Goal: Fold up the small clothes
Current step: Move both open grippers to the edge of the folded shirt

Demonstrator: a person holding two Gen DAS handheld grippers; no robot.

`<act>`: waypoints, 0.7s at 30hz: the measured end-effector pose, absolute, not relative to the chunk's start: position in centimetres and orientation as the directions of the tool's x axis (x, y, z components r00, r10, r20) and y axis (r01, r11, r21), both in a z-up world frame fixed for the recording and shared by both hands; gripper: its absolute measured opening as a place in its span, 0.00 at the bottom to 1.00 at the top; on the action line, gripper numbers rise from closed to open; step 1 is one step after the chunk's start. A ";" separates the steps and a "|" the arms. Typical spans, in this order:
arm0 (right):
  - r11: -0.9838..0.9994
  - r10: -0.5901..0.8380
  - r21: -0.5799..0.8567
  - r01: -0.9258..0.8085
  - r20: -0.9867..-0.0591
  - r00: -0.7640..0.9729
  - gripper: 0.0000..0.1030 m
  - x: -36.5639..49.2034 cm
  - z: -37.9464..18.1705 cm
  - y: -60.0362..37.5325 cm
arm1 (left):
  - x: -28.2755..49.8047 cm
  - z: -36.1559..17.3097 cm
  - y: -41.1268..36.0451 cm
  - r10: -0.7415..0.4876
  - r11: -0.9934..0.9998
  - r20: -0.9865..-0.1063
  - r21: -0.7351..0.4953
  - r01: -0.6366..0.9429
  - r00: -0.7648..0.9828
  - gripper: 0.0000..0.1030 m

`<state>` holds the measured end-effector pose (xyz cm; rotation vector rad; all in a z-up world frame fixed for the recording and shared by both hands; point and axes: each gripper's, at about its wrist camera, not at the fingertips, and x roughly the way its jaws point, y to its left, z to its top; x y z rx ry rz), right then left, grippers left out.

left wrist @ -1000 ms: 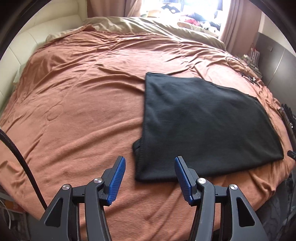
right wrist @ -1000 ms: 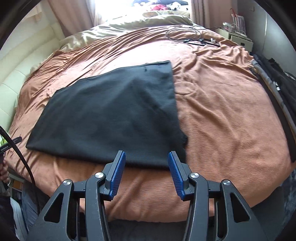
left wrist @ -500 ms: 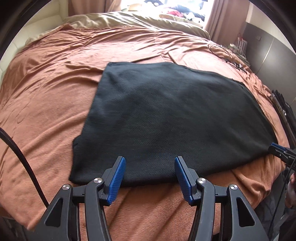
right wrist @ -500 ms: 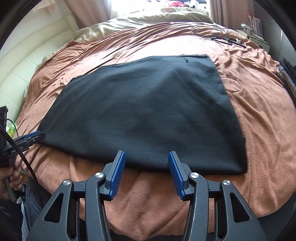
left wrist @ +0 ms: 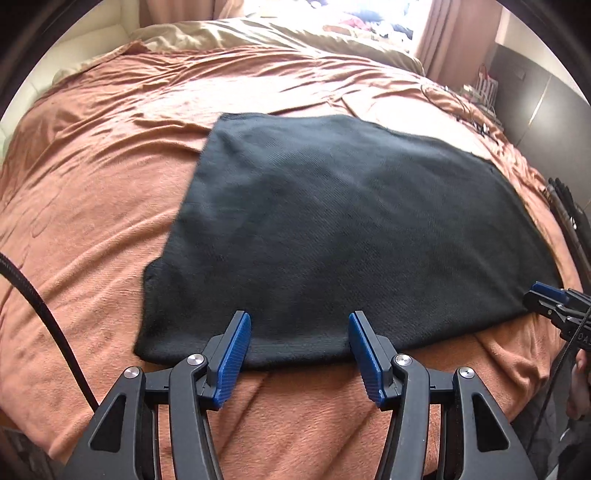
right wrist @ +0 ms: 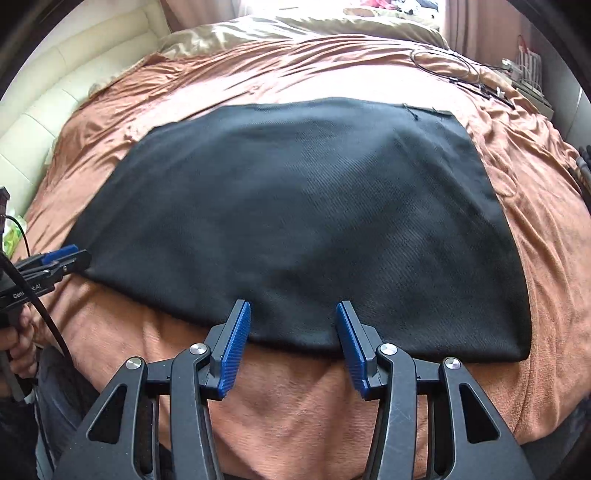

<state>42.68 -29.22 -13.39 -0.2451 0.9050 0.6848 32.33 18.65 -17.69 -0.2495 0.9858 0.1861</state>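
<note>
Legible writing is confined to one item: white lettering on the body of the left gripper (right wrist: 55,264), seen at the left edge of the right wrist view; it begins "Gen", the middle is crossed by a black cable (right wrist: 44,314), and it ends in what looks like "AI"; the full word cannot be made out. No label or brand can be read on the black garment (left wrist: 343,236); a short loose thread (right wrist: 413,110) shows near its far right corner in the right wrist view.

The garment lies spread flat on the rust-orange bedspread (left wrist: 92,192), roughly four-sided, its near hem running along the near edge of the bed; a beige cover (left wrist: 258,33) lies beyond it at the far end.

Left gripper (left wrist: 299,347): jaws set wide apart, nothing between the blue pads (left wrist: 232,362); the pad tips stand at the near hem of the garment, toward its left corner; whether they touch the cloth cannot be told.

Right gripper (right wrist: 291,339): jaws likewise wide apart and holding nothing; its blue pads (right wrist: 351,350) overlap the near hem in view, somewhat right of the hem's middle; contact cannot be confirmed.

In the left wrist view the right gripper (left wrist: 554,306) appears at the far right edge, its tip just beside the garment's near right corner; in the right wrist view the left gripper's tip sits at the near left corner.

Cables (right wrist: 461,74) lie on the bedspread near the far right, well apart from the garment.
</note>
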 end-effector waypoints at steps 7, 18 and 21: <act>0.731 0.452 0.070 -0.679 -0.795 0.405 0.44 41.5 -14.4 -26.7 | 30.4 -17.1 21.2 0.036 0.936 -0.823 -0.171 -0.308 0.567 0.56; 0.656 0.486 0.055 -0.752 -0.794 0.366 0.27 40.2 -15.6 -21.8 | 26.9 -17.3 26.1 0.037 0.893 -0.813 -0.234 -0.384 0.581 0.56; 0.649 0.494 0.065 -0.758 -0.793 0.355 0.25 40.1 -16.0 -21.3 | 26.4 -17.4 27.0 0.033 0.884 -0.814 -0.247 -0.397 0.580 0.56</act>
